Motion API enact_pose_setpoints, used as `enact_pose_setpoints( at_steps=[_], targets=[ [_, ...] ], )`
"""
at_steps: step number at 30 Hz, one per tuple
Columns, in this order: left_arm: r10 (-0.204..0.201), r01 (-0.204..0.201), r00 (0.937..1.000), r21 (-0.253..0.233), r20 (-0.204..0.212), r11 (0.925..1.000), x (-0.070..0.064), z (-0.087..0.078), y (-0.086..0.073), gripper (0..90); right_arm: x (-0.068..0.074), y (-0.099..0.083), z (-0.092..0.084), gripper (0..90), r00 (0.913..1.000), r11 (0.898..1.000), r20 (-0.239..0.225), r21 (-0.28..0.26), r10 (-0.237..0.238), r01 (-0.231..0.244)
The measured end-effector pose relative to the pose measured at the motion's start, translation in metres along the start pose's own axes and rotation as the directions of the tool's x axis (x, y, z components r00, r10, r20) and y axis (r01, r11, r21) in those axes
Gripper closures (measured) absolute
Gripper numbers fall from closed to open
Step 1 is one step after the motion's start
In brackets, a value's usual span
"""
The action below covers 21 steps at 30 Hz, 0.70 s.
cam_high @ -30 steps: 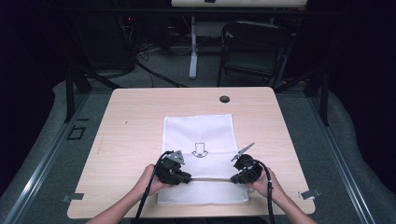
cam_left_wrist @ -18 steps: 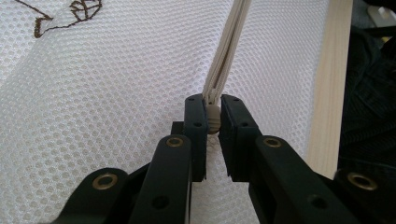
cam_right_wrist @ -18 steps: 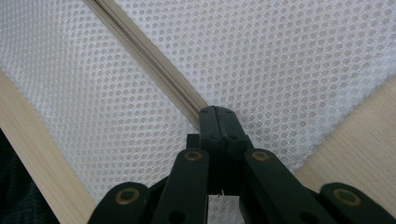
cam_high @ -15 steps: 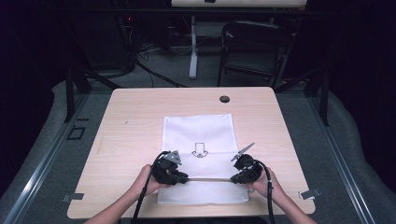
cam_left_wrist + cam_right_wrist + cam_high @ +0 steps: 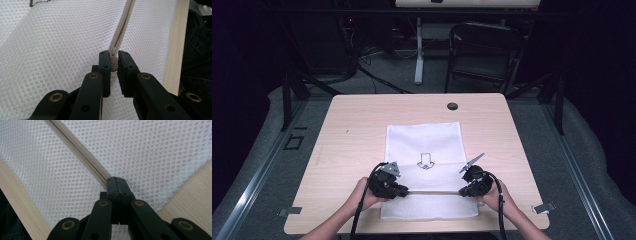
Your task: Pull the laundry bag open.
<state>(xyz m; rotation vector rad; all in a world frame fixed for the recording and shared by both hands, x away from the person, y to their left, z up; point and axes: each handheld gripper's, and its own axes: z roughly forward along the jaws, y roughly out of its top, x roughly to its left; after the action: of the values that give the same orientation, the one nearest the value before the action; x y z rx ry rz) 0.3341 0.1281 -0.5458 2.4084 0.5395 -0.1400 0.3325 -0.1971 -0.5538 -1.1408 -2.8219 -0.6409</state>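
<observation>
A white mesh bag (image 5: 424, 142) with a black arrow mark (image 5: 426, 161) lies flat on the wooden table (image 5: 357, 125). Its zipper (image 5: 434, 192) runs across the near part of the bag. My left gripper (image 5: 404, 191) is at the zipper's left end, shut on the pale zipper pull (image 5: 114, 63), with the zipper tape (image 5: 122, 27) stretching away from the left gripper (image 5: 113, 56). At the zipper's right end, my right gripper (image 5: 463, 191) is shut. In the right gripper view, this gripper (image 5: 116, 180) pinches the end of the zipper (image 5: 82, 155) and the mesh (image 5: 150, 152).
A small black round grommet (image 5: 452, 106) sits in the table top near the far edge. A folding chair (image 5: 484, 55) and a stand (image 5: 418, 47) are on the floor beyond the table. The table's near edge (image 5: 178, 45) runs close to both hands.
My left gripper has edged slightly to the left along the zipper line. The right gripper has stayed where it was.
</observation>
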Motion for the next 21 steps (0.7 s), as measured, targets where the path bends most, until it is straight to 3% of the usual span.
enact_pose_setpoints(
  at_steps=[1,2,5,6,11,15,16,21],
  targets=[
    [0.001,-0.001,0.9999,0.006,-0.014,1.0,0.0,-0.001,-0.001,81.6,0.0,0.0,0.001,90.0,0.9999,1.0,-0.011,-0.011,0.012,-0.012],
    [-0.003,0.003,1.0,-0.002,0.004,1.0,0.001,-0.001,-0.001,81.6,-0.001,-0.001,0.0,90.0,0.9999,1.0,-0.009,-0.01,0.013,-0.013],
    [0.004,-0.004,1.0,-0.001,0.008,1.0,0.001,-0.001,-0.002,81.6,-0.001,-0.001,0.001,90.0,0.9998,1.0,-0.008,-0.012,0.017,-0.017],
    [0.009,-0.009,0.9999,0.007,-0.013,0.9999,0.001,-0.002,-0.002,81.6,-0.001,0.0,0.0,90.0,0.9999,1.0,-0.009,-0.008,0.014,-0.014],
    [0.007,-0.006,0.9999,0.005,-0.015,1.0,0.002,-0.006,-0.004,81.6,-0.002,-0.002,0.0,90.0,0.9999,1.0,-0.01,-0.022,0.009,-0.009],
    [0.0,0.0,0.9999,0.002,0.011,1.0,0.004,-0.007,-0.008,81.6,-0.001,-0.002,0.0,90.0,0.9998,1.0,-0.017,-0.018,0.011,-0.011],
    [0.006,-0.006,0.9999,0.006,-0.012,1.0,0.003,-0.008,-0.008,81.6,-0.002,-0.002,0.0,90.0,0.9998,1.0,-0.019,-0.018,0.011,-0.012],
    [-0.012,0.012,0.9999,-0.003,0.003,0.9999,0.006,-0.014,-0.014,81.6,-0.001,-0.001,0.0,90.0,0.9999,1.0,-0.014,-0.015,0.009,-0.009]
  ],
)
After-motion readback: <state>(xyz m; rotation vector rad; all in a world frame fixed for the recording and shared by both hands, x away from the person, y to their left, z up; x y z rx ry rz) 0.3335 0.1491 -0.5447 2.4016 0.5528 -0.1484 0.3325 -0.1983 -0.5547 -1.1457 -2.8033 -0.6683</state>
